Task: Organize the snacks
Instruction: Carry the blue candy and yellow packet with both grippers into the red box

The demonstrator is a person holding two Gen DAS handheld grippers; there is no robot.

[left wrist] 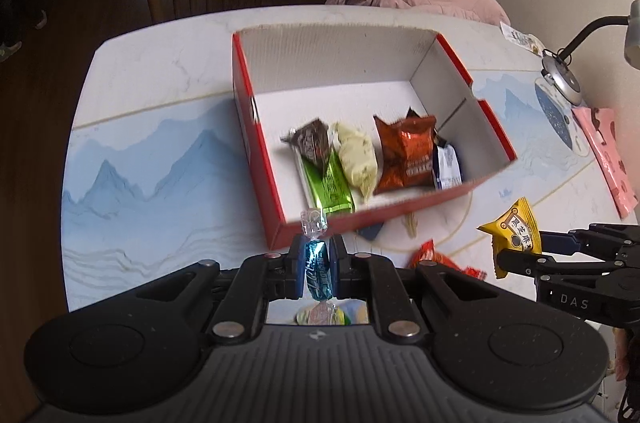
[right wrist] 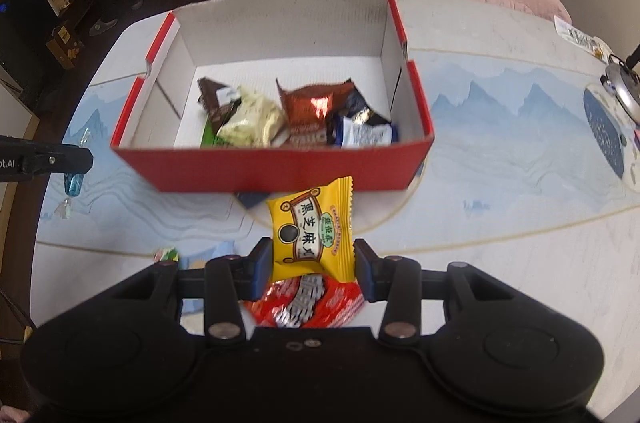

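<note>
The left claw (left wrist: 316, 265) clamps a blue twisted candy (left wrist: 317, 263) just short of the red box's (right wrist: 272, 169) near wall, with open desk (left wrist: 160, 183) to its left. The right claw (right wrist: 314, 261) grips a yellow packet (right wrist: 314, 227) (black characters on a cream banner), box wall just ahead, red packet (right wrist: 308, 307) beneath. Inside the box, beyond both claws, lie five wrapped snacks (left wrist: 408, 153), the far half bare.
</note>
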